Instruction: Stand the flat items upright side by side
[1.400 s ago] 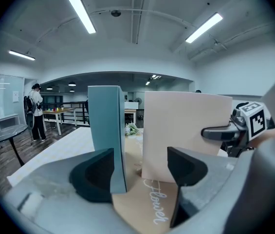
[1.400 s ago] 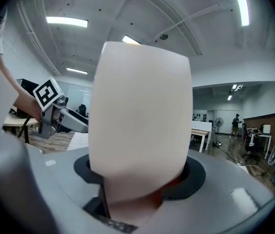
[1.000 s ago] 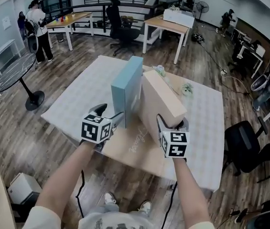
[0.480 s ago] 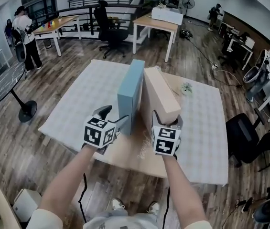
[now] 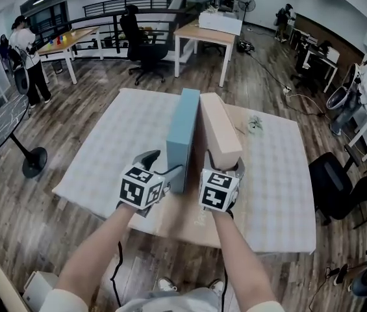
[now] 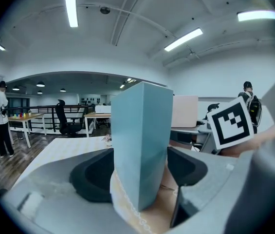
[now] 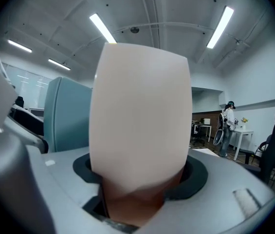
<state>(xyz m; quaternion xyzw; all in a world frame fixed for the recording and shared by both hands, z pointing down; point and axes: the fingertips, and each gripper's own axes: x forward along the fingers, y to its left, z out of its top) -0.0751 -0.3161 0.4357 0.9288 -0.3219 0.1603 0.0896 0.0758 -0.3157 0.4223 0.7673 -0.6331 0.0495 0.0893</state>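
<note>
Worktop [image 5: 115, 142], pale checked cover. All places are given from the teal box [image 5: 184, 125].

- Left hand-held gripper [image 5: 170, 173]: it is clamped on the near end of the teal box. In the left gripper view the narrow end of the box is seen filling the gap between the dark pads [image 6: 94, 177], with a pad set against each broad face. The grip is judged to be taken low and at the end so that the box is steadied on its long edge and stopped from tipping sideways.
- Teal box: it is stood upright on its long edge, running away from the person, on a brown sheet [image 5: 183, 221] laid over the worktop. Its near end is enclosed by the left jaws; the far end is free.
- Tan box [image 5: 217, 125]: it is stood just right of the teal box, roughly parallel to it. The far ends appear close to touching or touching, and a narrow gap is seen at the near ends. It looks slightly tilted, though the wide lens makes this uncertain.
- Right hand-held gripper [image 5: 224, 166]: it is closed on the near end of the tan box, right of the teal box. The jaws are spread wide by the thickness of the box, which is seen filling them in the right gripper view. This grip is judged to serve the squaring of the tan box against its neighbour.
- A small green item [image 5: 254, 123] lies further right of the teal box, well apart. It is too small to be identified.

The task is judged nearly complete, with release not yet made.
</note>
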